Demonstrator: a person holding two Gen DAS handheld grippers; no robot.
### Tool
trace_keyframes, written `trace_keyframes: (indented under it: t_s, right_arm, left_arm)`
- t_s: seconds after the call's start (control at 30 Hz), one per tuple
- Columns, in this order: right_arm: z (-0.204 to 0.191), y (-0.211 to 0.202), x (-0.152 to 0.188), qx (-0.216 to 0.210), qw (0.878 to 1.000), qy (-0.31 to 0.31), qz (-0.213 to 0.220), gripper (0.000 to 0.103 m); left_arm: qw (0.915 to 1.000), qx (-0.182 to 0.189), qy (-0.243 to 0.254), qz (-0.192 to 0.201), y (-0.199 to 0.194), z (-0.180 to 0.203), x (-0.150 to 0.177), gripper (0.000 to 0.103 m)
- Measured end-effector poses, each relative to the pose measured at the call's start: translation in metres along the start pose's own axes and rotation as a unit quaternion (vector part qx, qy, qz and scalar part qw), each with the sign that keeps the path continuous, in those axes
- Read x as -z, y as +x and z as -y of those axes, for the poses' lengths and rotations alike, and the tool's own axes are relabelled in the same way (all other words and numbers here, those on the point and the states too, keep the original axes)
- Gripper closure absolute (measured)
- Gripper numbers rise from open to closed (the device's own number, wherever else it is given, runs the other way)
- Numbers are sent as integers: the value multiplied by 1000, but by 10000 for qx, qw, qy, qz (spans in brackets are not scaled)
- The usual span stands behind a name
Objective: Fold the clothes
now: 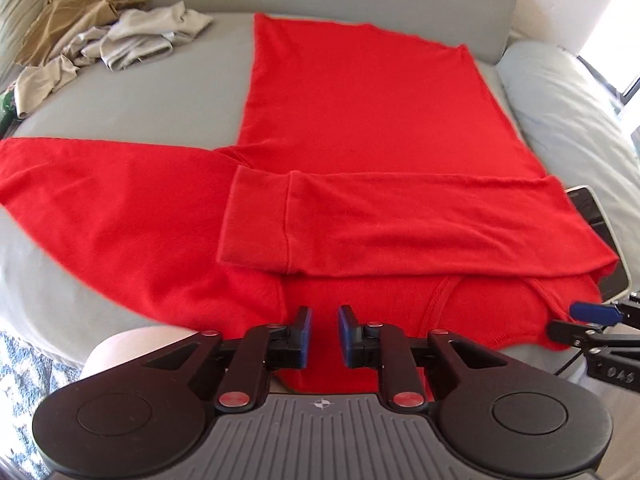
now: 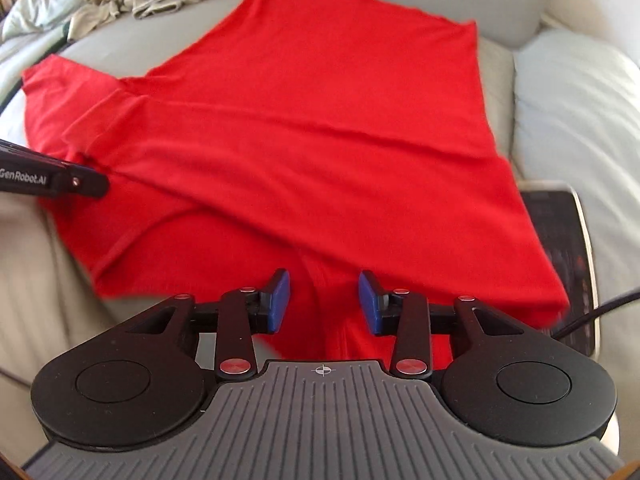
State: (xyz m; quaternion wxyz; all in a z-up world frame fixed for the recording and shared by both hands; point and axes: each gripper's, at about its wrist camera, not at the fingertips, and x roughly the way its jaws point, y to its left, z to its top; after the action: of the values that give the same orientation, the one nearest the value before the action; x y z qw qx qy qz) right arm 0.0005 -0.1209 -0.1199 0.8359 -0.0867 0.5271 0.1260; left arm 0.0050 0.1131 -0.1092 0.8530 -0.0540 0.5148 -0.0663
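Note:
A red long-sleeve shirt [image 1: 352, 112] lies flat on a grey cushion [image 1: 160, 92], its neckline [image 1: 440, 300] towards me. One sleeve [image 1: 400, 224] is folded across the chest, with its cuff [image 1: 256, 216] near the middle. The other sleeve [image 1: 100, 200] stretches out to the left. My left gripper [image 1: 324, 334] hovers over the near shoulder area, jaws a narrow gap apart with nothing pinched. My right gripper [image 2: 324, 302] stands open above the collar edge of the shirt [image 2: 320, 120], holding nothing. It also shows in the left wrist view, right gripper [image 1: 580, 320] at the near right corner.
A heap of beige and tan clothes [image 1: 100, 36] sits at the back left. A dark tablet [image 2: 560, 248] with a cable lies under the shirt's right edge. A pale pillow [image 1: 568, 112] lies to the right. A patterned rug [image 1: 24, 368] shows below.

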Motion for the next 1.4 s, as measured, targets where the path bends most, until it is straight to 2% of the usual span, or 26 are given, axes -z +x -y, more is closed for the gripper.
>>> trace_keyframes:
  t_s: [0.07, 0.13, 0.17, 0.2, 0.27, 0.3, 0.37, 0.4, 0.47, 0.53, 0.6, 0.7, 0.77, 0.8, 0.87, 0.97, 1.03, 1.2, 1.37, 1.4]
  right_arm:
    - [14, -17, 10, -244, 9989, 381, -100, 61]
    - [23, -36, 20, -648, 9956, 671, 107, 53]
    - [23, -43, 24, -741, 9943, 732, 241, 49]
    - [21, -49, 25, -774, 9934, 744, 408, 44]
    - [15, -53, 21, -822, 9916, 706, 711, 42]
    - [12, -56, 19, -846, 9903, 687, 863, 38]
    - [7, -53, 9, -860, 9878, 795, 1023, 28]
    - [8, -52, 3, -858, 9868, 903, 1036, 24]
    - [12, -47, -11, -816, 9846, 1201, 977, 24]
    - [19, -37, -26, -845, 9792, 1639, 845, 24]
    - [28, -30, -38, -1082, 9675, 2168, 719, 24]
    - [26, -32, -53, -1475, 9542, 2465, 838, 25]
    - [21, -34, -65, -1701, 9466, 2563, 962, 25]
    - [16, -38, -70, -1755, 9454, 2538, 1050, 25]
    - [8, -46, -79, -1913, 9408, 2531, 1194, 25]
    - [-3, -56, -89, -2168, 9323, 2550, 1368, 25]
    - [-10, -64, -94, -2217, 9310, 2511, 1453, 25]
    - [-22, -73, -103, -2142, 9359, 2358, 1501, 25]
    - [-27, -71, -103, -2164, 9376, 2308, 1443, 25]
    - [-27, -70, -103, -2172, 9379, 2290, 1437, 25]
  left_arm:
    - [9994, 159, -272, 150, -15, -13, 10, 84]
    - [9974, 257, -584, 323, -27, -26, 19, 78]
    - [9959, 279, -757, 419, -33, -33, 23, 71]
    - [9939, 301, -929, 515, -39, -39, 27, 68]
    - [9894, 380, -1207, 708, -48, -51, 33, 64]
    - [9860, 401, -1380, 841, -54, -57, 36, 63]
    - [9796, 211, -1658, 1118, -63, -71, 36, 60]
    - [9756, 116, -1795, 1256, -67, -78, 37, 54]
    - [9661, -64, -2077, 1529, -77, -93, 38, 53]
    - [9493, -37, -2572, 1805, -81, -120, 41, 53]
    - [9283, 0, -3089, 2072, -83, -149, 45, 53]
    - [8903, -69, -3888, 2371, -75, -203, 49, 57]
    - [8621, 51, -4388, 2535, -66, -240, 50, 64]
    - [8469, 192, -4621, 2624, -60, -258, 50, 64]
    - [8219, 432, -4972, 2746, -47, -289, 47, 64]
    - [7972, 863, -5359, 2640, -18, -326, 36, 63]
    - [7796, 1164, -5595, 2562, 2, -345, 29, 63]
    - [7564, 1237, -5762, 2837, 18, -371, 1, 61]
    - [7538, 1206, -5840, 2758, 36, -400, -26, 61]
    - [7520, 1147, -5887, 2735, 39, -403, -31, 64]
